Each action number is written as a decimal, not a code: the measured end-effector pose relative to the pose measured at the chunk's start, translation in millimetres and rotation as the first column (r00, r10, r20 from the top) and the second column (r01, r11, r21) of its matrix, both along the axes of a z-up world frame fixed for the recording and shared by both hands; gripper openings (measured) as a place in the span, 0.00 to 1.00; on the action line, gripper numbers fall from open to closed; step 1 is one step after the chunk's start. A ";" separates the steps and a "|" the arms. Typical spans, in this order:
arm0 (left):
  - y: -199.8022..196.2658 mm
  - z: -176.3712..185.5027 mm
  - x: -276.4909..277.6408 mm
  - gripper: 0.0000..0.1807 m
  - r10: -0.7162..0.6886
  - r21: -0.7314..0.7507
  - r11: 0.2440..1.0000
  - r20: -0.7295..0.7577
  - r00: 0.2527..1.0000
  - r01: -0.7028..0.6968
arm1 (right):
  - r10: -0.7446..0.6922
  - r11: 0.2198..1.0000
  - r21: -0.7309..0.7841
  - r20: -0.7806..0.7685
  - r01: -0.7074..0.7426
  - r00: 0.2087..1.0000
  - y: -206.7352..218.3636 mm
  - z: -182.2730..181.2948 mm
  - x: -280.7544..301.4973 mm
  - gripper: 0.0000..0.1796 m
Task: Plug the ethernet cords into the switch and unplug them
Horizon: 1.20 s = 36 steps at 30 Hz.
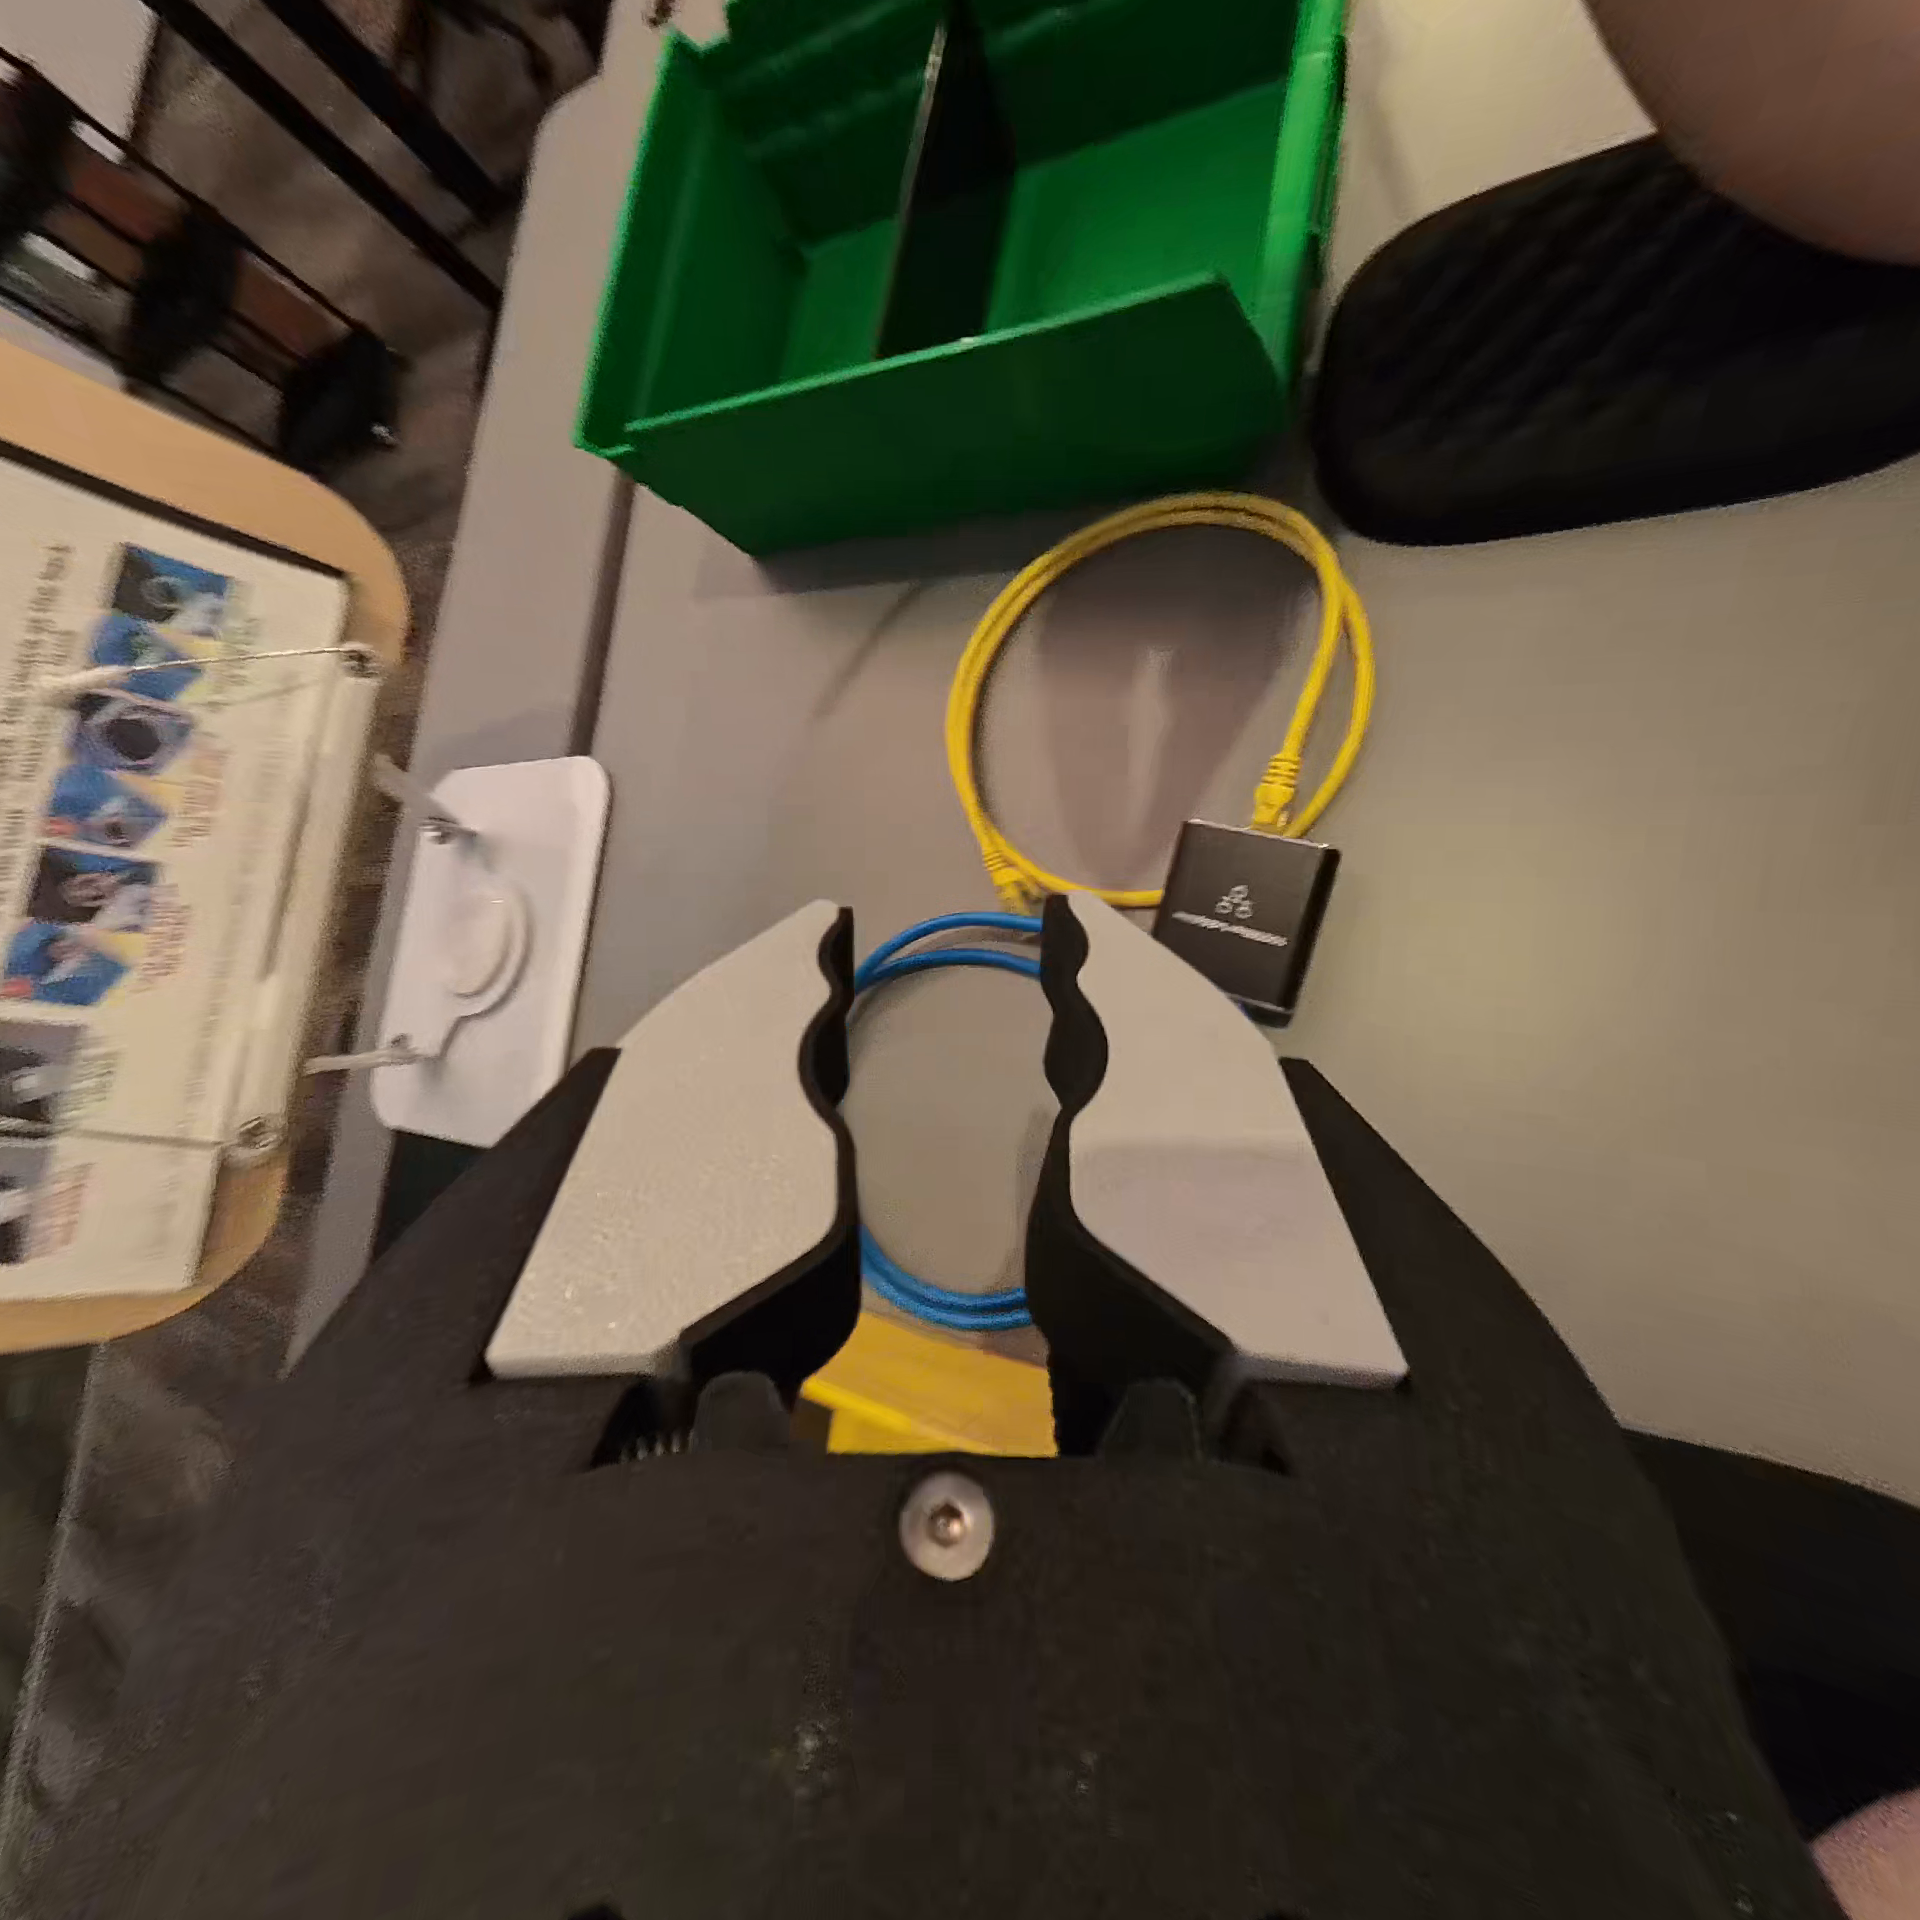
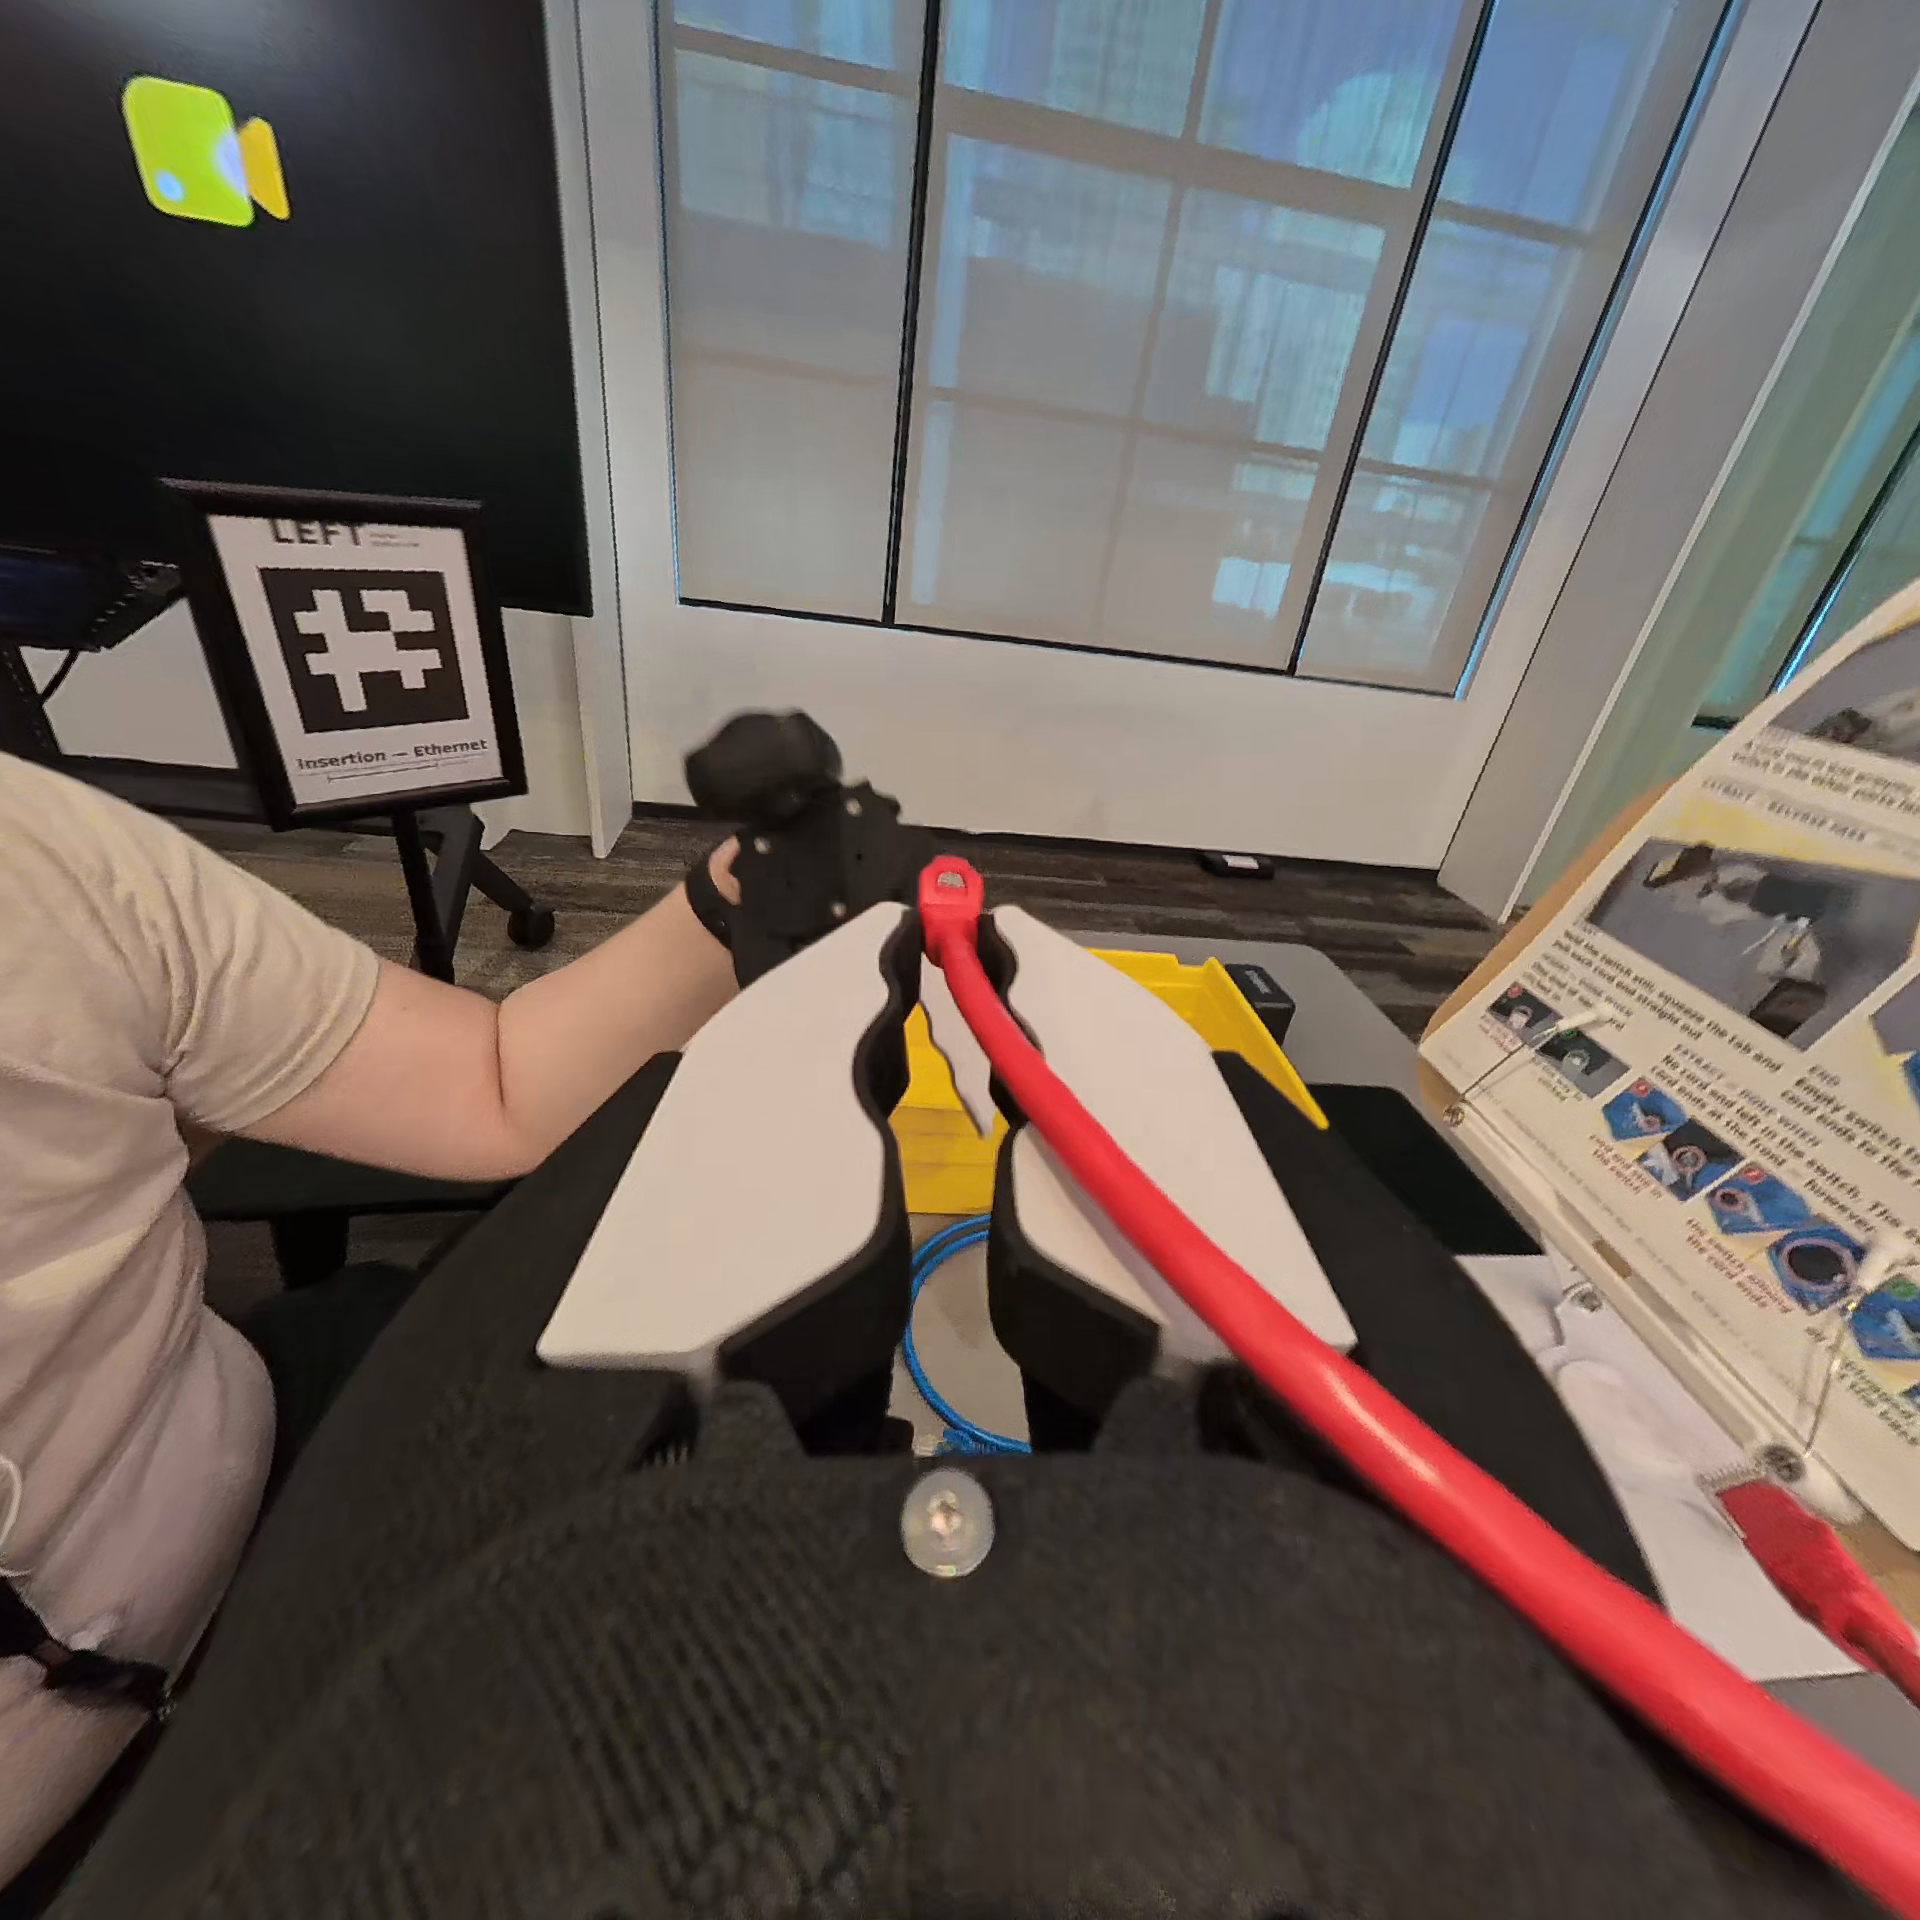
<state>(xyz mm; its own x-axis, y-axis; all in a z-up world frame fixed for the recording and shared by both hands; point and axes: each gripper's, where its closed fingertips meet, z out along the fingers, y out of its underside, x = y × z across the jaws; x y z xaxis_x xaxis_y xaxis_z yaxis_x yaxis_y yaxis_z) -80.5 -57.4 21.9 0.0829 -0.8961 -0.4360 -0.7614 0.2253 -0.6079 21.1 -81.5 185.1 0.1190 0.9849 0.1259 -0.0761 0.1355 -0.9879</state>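
Left wrist view: left tool (image 1: 945, 925), fingers apart, hangs over the grey worktop (image 1: 1558, 935) above a blue cord (image 1: 940, 1304); beyond lie the black switch (image 1: 1242, 925) with a yellow cord (image 1: 1164, 696) plugged in, then a green bin (image 1: 935, 447). Right tool (image 2: 951, 920) pinches a red cord (image 2: 1195, 1236) plug before tall windows (image 2: 1143, 343).

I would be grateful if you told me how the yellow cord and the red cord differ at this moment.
The yellow cord lies coiled on the grey table; the red cord is lifted and runs in a long arc. One yellow plug sits at the black switch; the red plug is pinched at the tips of the right gripper. No gripper touches the yellow cord. Both end in plugs matching their colour.
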 end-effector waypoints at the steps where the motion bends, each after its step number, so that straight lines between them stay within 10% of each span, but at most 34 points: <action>1: -3.7 -7.1 7.6 0.19 -0.013 -0.028 1.000 0.001 1.000 0.013 | 0.006 1.000 0.019 -0.008 -0.006 1.000 -6.8 4.3 5.6 0.06; 13: -27.6 -148.6 24.3 0.33 -0.047 -0.260 0.964 -0.364 0.930 -0.054 | 0.007 0.996 0.092 -0.071 0.000 0.997 -29.7 22.0 35.4 0.06; 21: -17.6 -175.3 29.9 0.33 0.063 -0.276 0.939 -0.455 0.888 -0.207 | 0.006 0.995 0.104 -0.065 0.000 0.998 -33.2 21.4 39.4 0.06; 28: -5.7 -171.4 50.3 0.33 0.522 -0.460 0.626 -0.352 0.777 -0.630 | -0.011 0.994 0.111 -0.052 0.017 0.999 -31.8 20.2 38.5 0.06; 36: -22.1 -133.9 81.3 0.29 0.447 -0.780 0.456 -0.216 0.868 -0.429 | -0.007 0.993 0.115 -0.027 0.010 1.000 -34.9 17.0 32.9 0.06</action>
